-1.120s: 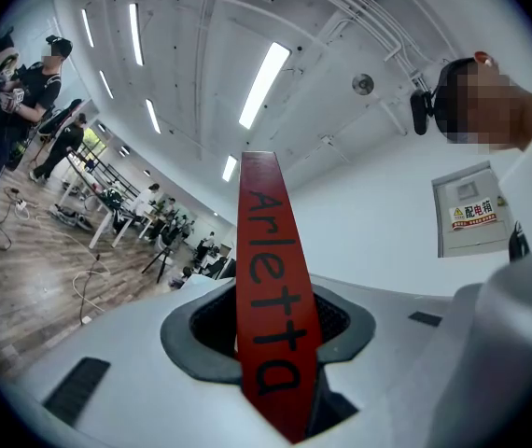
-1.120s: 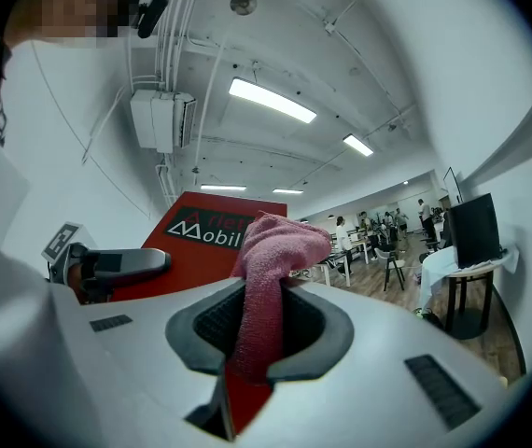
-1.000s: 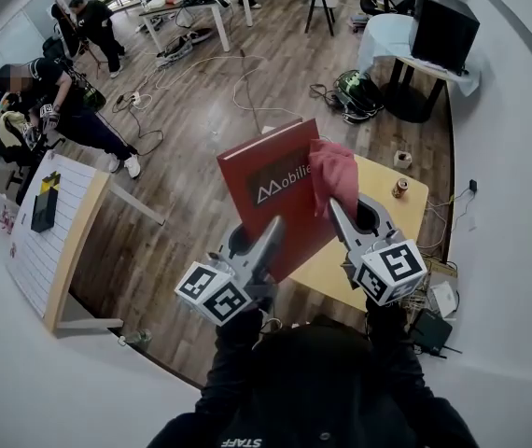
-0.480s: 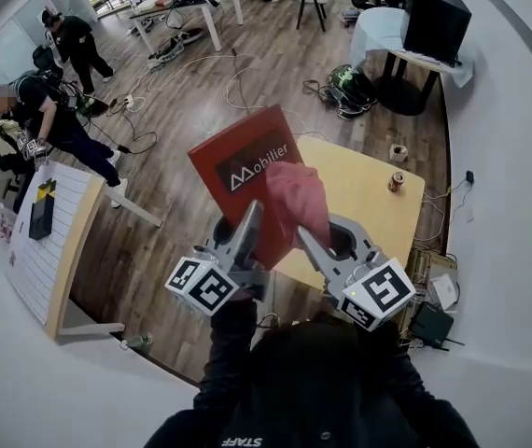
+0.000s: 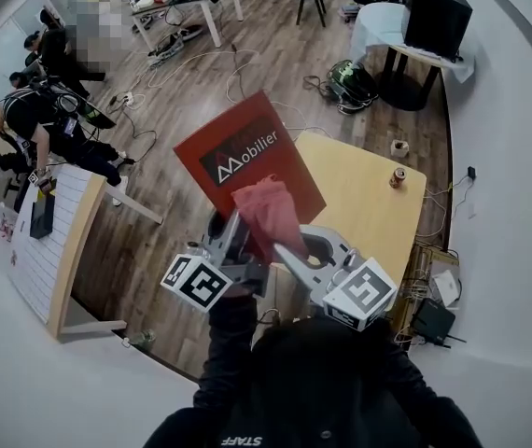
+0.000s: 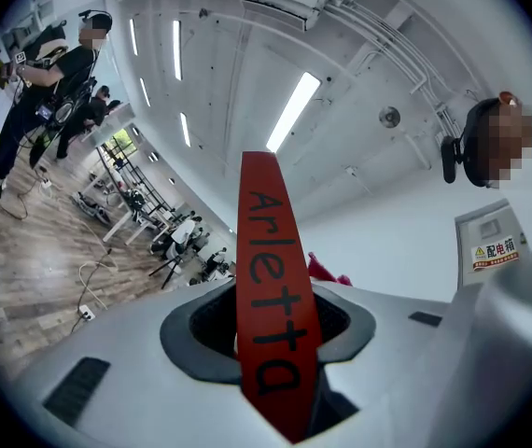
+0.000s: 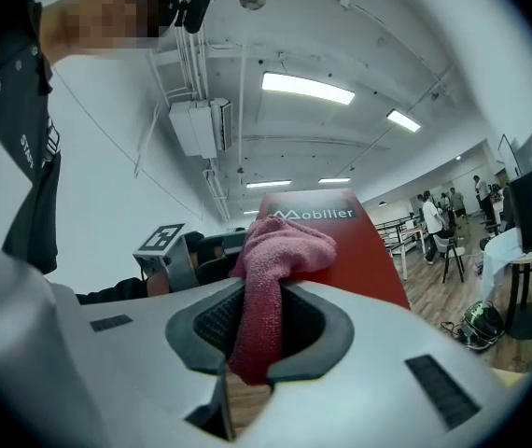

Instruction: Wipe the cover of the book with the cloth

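A red book [image 5: 247, 161] with "Mobilier" on its cover is held up in the air, tilted, over the near edge of the yellow table [image 5: 364, 203]. My left gripper [image 5: 231, 236] is shut on its lower edge; the left gripper view shows the red spine [image 6: 268, 297] clamped between the jaws. My right gripper [image 5: 283, 246] is shut on a pink cloth [image 5: 266, 215], which presses against the lower part of the cover. In the right gripper view the cloth [image 7: 271, 269] bunches out of the jaws onto the book [image 7: 341, 250].
A small can [image 5: 398, 175] and a tape roll [image 5: 398, 147] sit at the table's far side. A white slatted board [image 5: 56, 241] leans at the left. People work at the far left, cables cross the wood floor, and a black box [image 5: 434, 21] stands on a round table.
The book has shifted left and slightly nearer. The right gripper has drawn the cloth down the cover, from its upper right to its lower part, closer to the left gripper.
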`<state>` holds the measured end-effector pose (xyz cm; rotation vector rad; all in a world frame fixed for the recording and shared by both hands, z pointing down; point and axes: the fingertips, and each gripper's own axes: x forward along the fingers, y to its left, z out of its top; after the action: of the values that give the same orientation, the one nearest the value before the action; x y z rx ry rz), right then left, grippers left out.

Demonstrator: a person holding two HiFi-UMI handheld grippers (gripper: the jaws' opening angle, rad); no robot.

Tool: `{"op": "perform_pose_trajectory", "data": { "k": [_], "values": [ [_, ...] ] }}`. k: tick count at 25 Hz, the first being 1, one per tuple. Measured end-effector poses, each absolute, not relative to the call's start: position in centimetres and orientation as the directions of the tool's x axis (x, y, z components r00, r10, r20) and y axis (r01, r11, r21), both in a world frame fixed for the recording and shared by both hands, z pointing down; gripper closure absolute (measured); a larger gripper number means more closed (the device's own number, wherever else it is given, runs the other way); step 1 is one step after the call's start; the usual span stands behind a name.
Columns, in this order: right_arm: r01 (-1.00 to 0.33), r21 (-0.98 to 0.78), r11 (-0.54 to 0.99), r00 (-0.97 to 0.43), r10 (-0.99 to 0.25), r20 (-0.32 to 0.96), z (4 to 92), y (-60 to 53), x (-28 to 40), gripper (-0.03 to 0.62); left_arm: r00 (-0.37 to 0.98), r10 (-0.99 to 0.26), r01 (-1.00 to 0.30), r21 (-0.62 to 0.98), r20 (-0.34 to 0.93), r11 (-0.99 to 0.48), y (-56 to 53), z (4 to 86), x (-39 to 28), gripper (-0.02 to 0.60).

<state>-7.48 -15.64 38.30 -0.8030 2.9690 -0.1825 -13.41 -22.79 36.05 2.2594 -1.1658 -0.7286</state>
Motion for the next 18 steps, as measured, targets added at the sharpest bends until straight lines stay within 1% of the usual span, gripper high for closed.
{"op": "perform_pose_trajectory", "data": {
  "k": [3, 8, 18],
  "values": [
    [-0.536, -0.155, 0.83, -0.841, -0.542, 0.01, 39.1, -16.7, -7.1, 0.514, 0.498, -0.836, -0.569, 0.64, -0.232, -0.517, -22.8, 36.0, -13.3, 0.396],
    [-0.564, -0.165, 0.809, -0.821, -0.571, 0.007, 40.2, -18.0, -5.8, 0.514, 0.499, -0.838, -0.57, 0.645, -0.221, -0.509, -22.9, 36.4, -13.5, 0.396],
    [-0.657, -0.163, 0.737, -0.751, -0.658, 0.055, 41.6, -20.9, -2.0, 0.514, 0.504, -0.834, -0.569, 0.64, -0.226, -0.517, -22.8, 36.3, -13.5, 0.396]
  ]
}}
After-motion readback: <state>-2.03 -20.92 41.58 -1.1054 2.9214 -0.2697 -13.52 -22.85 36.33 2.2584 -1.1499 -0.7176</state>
